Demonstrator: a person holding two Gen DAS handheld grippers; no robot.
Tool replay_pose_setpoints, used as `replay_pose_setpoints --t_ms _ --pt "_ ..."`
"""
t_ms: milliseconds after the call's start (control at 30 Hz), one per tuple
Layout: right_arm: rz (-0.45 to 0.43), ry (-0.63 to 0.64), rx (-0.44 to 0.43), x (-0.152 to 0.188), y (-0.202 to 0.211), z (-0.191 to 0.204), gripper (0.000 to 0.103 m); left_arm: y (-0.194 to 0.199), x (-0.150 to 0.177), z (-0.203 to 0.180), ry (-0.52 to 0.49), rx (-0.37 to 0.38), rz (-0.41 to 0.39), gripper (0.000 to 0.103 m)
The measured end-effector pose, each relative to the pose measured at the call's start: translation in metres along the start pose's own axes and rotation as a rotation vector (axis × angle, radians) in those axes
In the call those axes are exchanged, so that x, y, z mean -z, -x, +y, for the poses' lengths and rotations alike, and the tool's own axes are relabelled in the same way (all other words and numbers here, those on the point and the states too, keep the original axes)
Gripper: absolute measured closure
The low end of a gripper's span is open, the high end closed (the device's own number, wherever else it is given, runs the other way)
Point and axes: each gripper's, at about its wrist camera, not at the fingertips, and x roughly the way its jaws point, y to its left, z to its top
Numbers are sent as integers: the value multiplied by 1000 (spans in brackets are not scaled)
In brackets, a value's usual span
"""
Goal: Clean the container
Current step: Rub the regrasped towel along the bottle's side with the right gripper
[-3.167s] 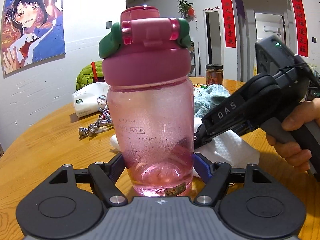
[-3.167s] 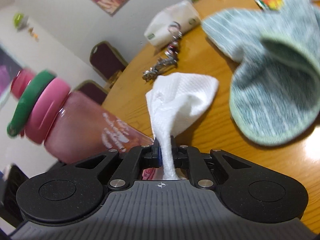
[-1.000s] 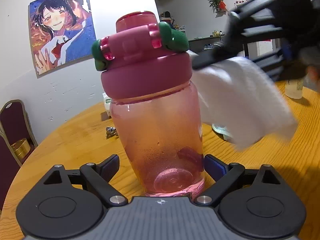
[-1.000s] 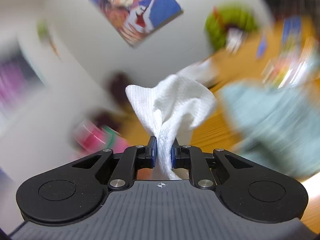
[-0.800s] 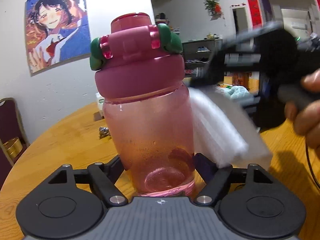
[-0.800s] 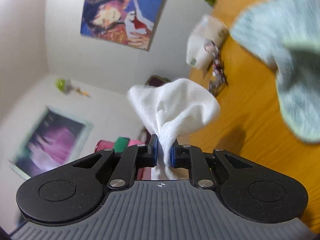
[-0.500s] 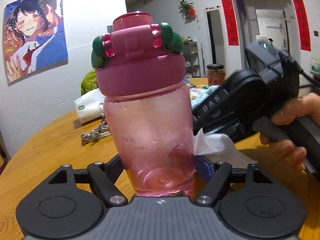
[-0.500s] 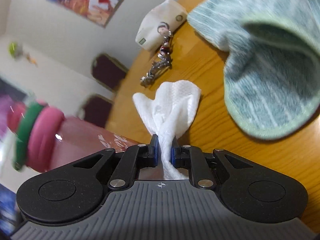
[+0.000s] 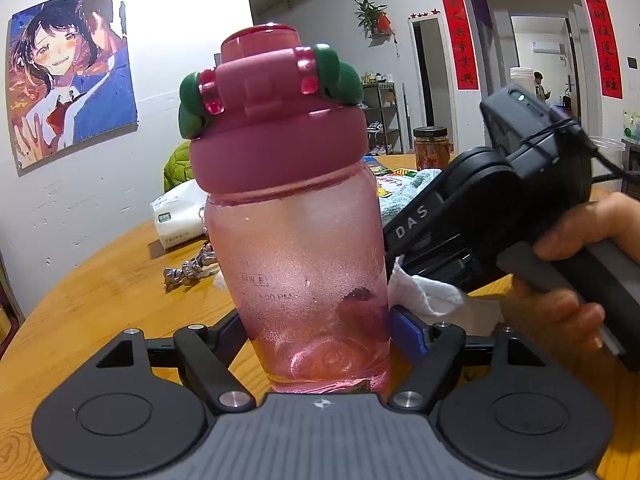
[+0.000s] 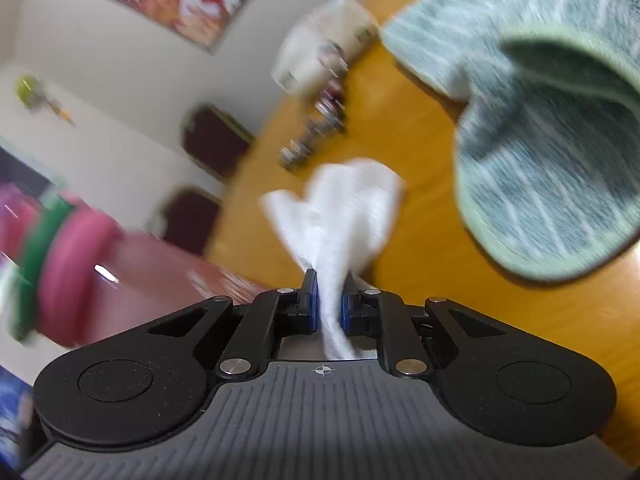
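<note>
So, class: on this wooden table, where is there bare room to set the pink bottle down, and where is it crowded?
Bare wood shows on the table left of the pink bottle, in front of the metal keychain and tissue pack. Right of the bottle it is crowded: white paper towel, right gripper, blue-green cloth.

Bottle (image 9: 298, 240) upright on counter (image 9: 92, 300), between left tongs (image 9: 316, 332); right tongs (image 10: 327, 304) with tissue (image 10: 340, 208) at its right; towel (image 10: 540, 140) behind.
</note>
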Motion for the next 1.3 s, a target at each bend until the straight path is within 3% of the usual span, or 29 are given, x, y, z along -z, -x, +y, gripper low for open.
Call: replay_pose_setpoints --t_ms 33,200,233,333,433,533,600,700,867,967,1033,1167,1200,1300 --pt "-4 13 4 0 5 4 88 0 0 0 1 0 0 29" --pt "-133 -72 -254 -12 51 11 87 0 0 1 1 0 0 29" --pt "-138 -82 -258 -12 48 11 87 0 0 1 1 0 0 29" --pt "-121 -96 -201 -10 31 10 87 2 0 1 -10 22 0 29" --pt "-25 -107 -83 -5 2 -4 87 6 1 2 -43 75 -4 28" --pt "1 -95 -51 -5 -5 -8 86 6 0 7 -41 106 11 27" --pt "-47 -31 -40 -9 2 3 83 7 -3 2 -26 55 31 21" --pt "-106 11 -44 -11 15 11 82 13 -9 -9 25 -78 54 10" --pt "-155 28 -35 -15 22 13 82 24 -23 -32 124 -250 12 7" --pt "-176 34 -41 -13 28 15 82 12 -30 -38 164 -320 44 7" --pt "-189 45 -47 -6 44 16 82 0 -30 -43 175 -341 90 8" --pt "-201 78 -42 -5 45 22 82 -7 -23 -53 129 -388 99 14" --pt "-201 84 -41 -5 45 23 82 -7 -22 -53 129 -367 96 24" --pt "-199 101 -35 -1 52 25 82 -1 -18 -47 110 -291 76 27"
